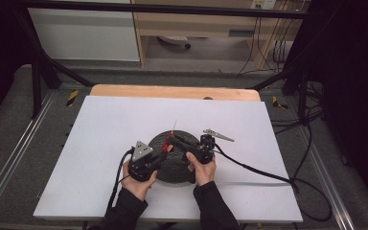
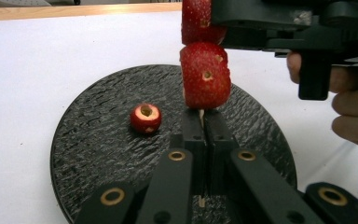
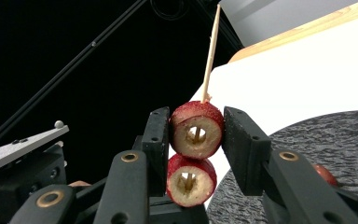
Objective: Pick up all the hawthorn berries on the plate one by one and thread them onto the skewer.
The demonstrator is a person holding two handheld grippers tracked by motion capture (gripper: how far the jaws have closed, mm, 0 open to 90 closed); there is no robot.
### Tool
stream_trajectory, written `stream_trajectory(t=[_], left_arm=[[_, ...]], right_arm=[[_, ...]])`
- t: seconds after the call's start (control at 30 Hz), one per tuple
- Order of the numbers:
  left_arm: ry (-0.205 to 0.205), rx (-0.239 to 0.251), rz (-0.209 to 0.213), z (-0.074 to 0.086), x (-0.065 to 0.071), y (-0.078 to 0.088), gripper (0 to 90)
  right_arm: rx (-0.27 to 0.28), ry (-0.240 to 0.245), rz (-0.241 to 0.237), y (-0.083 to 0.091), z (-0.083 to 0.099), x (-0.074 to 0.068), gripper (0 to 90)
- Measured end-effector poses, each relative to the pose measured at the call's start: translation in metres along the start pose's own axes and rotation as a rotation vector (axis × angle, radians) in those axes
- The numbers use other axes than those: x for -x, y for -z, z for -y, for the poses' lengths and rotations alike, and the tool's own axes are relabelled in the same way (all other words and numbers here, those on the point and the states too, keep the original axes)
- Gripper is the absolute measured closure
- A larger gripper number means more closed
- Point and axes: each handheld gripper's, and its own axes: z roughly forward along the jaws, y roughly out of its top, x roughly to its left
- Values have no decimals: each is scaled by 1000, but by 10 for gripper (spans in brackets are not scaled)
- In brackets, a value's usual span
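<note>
A thin wooden skewer (image 3: 210, 51) carries two red strawberry pieces, each with a hole through its core. My left gripper (image 2: 204, 122) is shut on the skewer's bare lower end, just under the lower piece (image 2: 205, 74). My right gripper (image 3: 196, 131) is shut on the upper piece (image 3: 196, 114), with a pad pressing on each side. Both are held above a round black slate plate (image 2: 98, 154). On the plate lies a third, loose strawberry piece (image 2: 145, 117), hole facing up. In the high view the left gripper (image 1: 164, 154) and right gripper (image 1: 170, 140) meet over the plate (image 1: 172, 167).
The plate sits on a white sheet (image 1: 105, 143) covering a wooden table (image 1: 172, 91). A cable (image 1: 254, 167) trails right from my right gripper. Black frame struts (image 1: 48, 67) stand beyond the table's far corners.
</note>
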Motion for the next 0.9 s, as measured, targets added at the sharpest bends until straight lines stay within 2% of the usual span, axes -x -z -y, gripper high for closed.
stream_trajectory(t=[0.27,0.43,0.5,0.57,0.7,0.9], left_arm=[[-9,-11,31,5,-4,0,884],[-27,-29,28,10,-13,9,884],[-32,-34,31,12,-18,14,883],[-53,-40,22,14,-23,20,883],[-64,-52,27,19,-34,32,883],[-80,-85,23,29,-50,47,883]], right_arm=[[-39,35,18,2,2,-1,611],[-57,106,33,9,-4,-5,446],[-71,133,55,12,-8,-7,378],[-102,162,78,14,-12,-6,319],[-172,230,129,17,-17,-3,224],[-302,341,202,14,-23,-3,138]])
